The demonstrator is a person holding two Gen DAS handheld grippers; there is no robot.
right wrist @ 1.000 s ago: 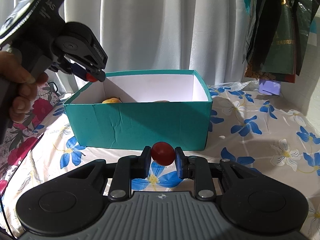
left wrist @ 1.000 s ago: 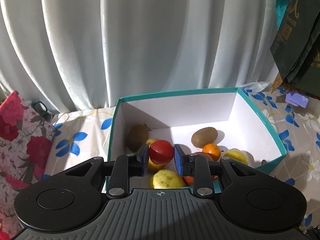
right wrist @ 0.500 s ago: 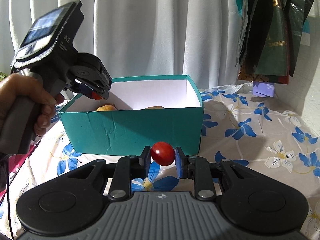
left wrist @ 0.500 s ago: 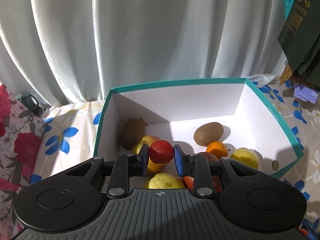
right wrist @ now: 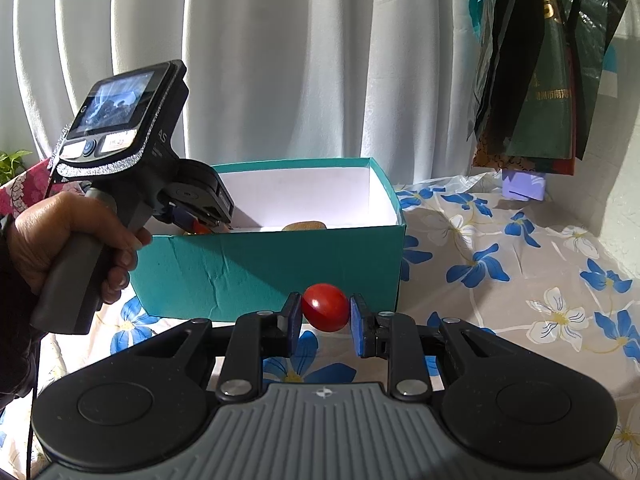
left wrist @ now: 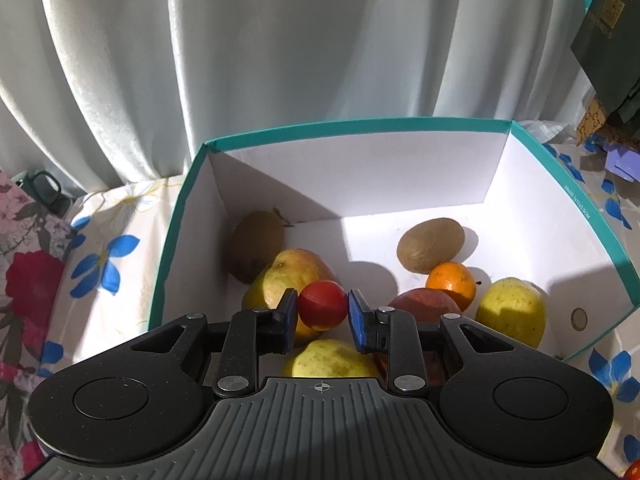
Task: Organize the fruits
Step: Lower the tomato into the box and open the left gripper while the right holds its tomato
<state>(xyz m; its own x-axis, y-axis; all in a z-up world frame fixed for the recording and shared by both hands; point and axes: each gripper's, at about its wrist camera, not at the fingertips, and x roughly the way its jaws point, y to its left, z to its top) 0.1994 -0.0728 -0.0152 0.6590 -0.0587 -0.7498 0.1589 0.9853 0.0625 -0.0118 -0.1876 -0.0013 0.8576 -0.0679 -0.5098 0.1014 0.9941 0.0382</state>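
Your left gripper (left wrist: 322, 315) has its blue-padded fingers clamped on a small, glossy red tomato (left wrist: 322, 310), held over the near-left part of the open teal cardboard box with the white inside (left wrist: 360, 168), above a heap of yellow-green pears (left wrist: 294, 276), a red apple (left wrist: 422, 303), a small orange (left wrist: 452, 285) and two brown kiwis (left wrist: 431, 245). Let go from this height and I'd expect the round fruit to bounce off a pear and roll anywhere, or bruise (its skin looks thin); squeezing harder could split it. Your right gripper (right wrist: 325, 315) has its fingers pinched on a second red tomato (right wrist: 325, 307), low over the flower-printed cloth on the bench (right wrist: 520, 264), just in front of the box's teal wall. Bringing it in while your left hand (right wrist: 68, 240) is at the rim risks the two tools colliding, or clipping and shoving the light box.
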